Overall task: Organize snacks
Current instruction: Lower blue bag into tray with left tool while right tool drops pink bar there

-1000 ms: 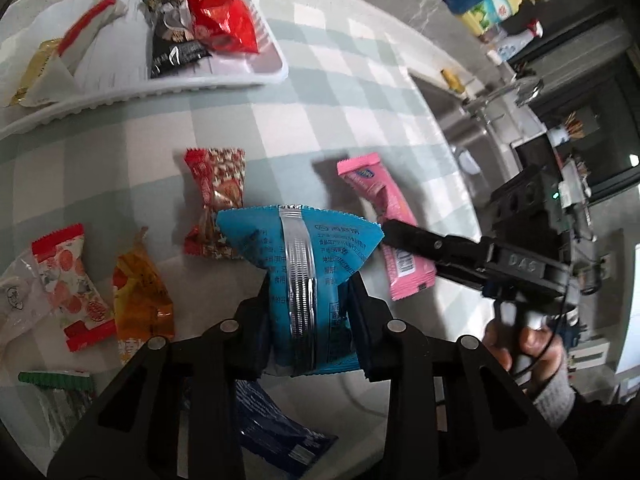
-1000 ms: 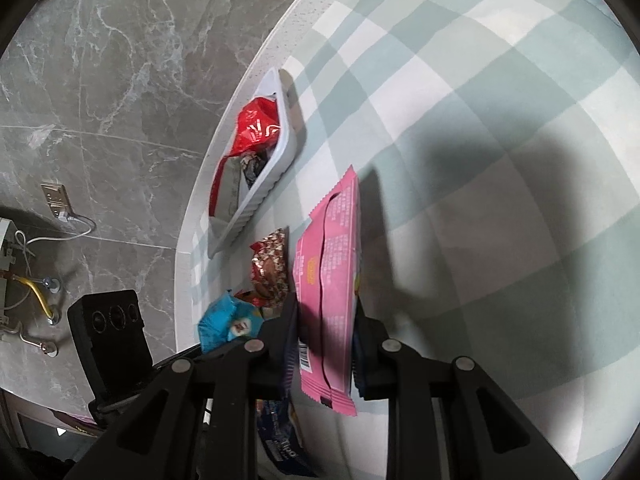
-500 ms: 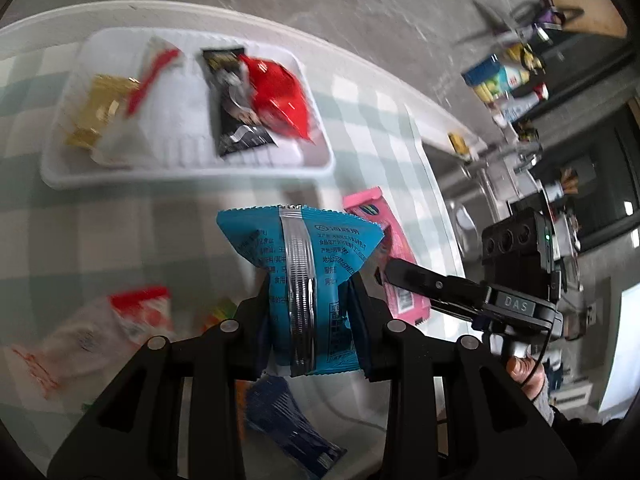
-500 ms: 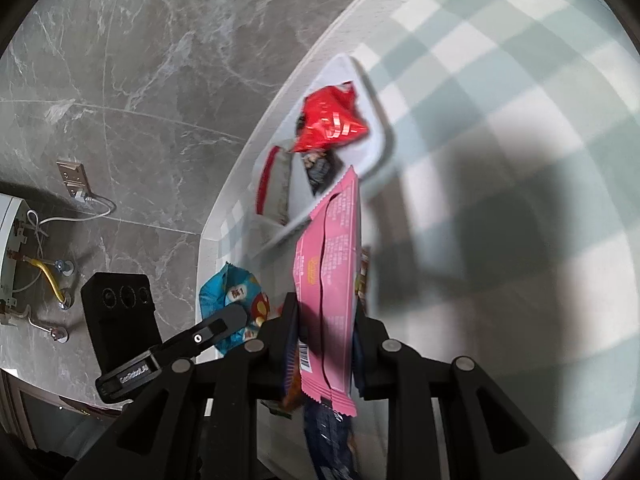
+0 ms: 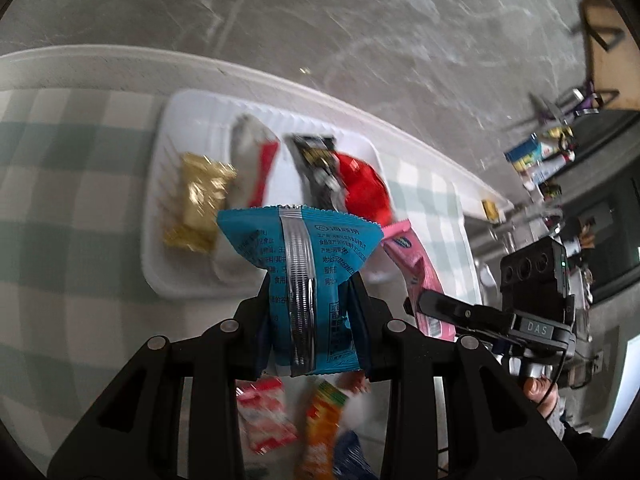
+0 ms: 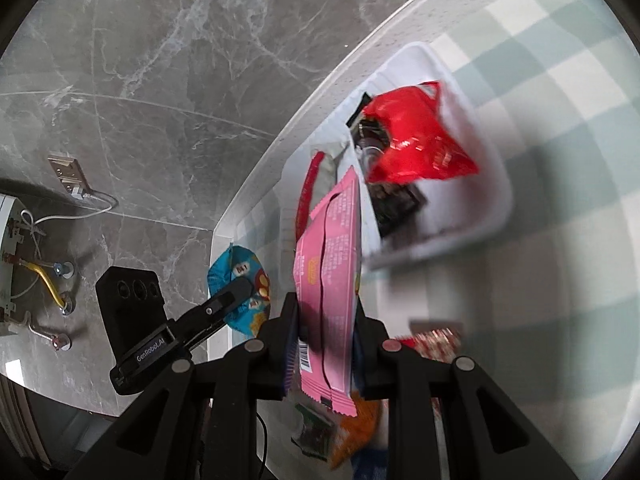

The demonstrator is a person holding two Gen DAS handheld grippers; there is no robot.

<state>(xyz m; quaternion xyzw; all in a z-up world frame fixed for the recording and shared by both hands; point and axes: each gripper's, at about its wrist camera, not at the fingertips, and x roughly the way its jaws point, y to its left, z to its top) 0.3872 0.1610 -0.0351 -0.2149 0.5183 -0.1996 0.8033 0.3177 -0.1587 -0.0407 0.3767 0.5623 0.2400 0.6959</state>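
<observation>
A blue snack bag (image 5: 312, 288) is pinched in the left gripper (image 5: 310, 320), a pink packet (image 6: 328, 300) clamped in the right gripper (image 6: 326, 344), both above the tray (image 5: 160, 272).

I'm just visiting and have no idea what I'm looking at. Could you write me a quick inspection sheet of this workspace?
Surface: table under a green and white checked cloth.
Job's things: white tray holding a gold packet, a red and white packet, a black packet and a red packet.
Clutter: loose snacks on the cloth below the tools, among them an orange packet; blurred.
Grippers: left tool shut on a blue packet; right tool shut on a pink packet.
Cables: white wires at a wall socket.
Surroundings: grey marble floor; cluttered shelf.
</observation>
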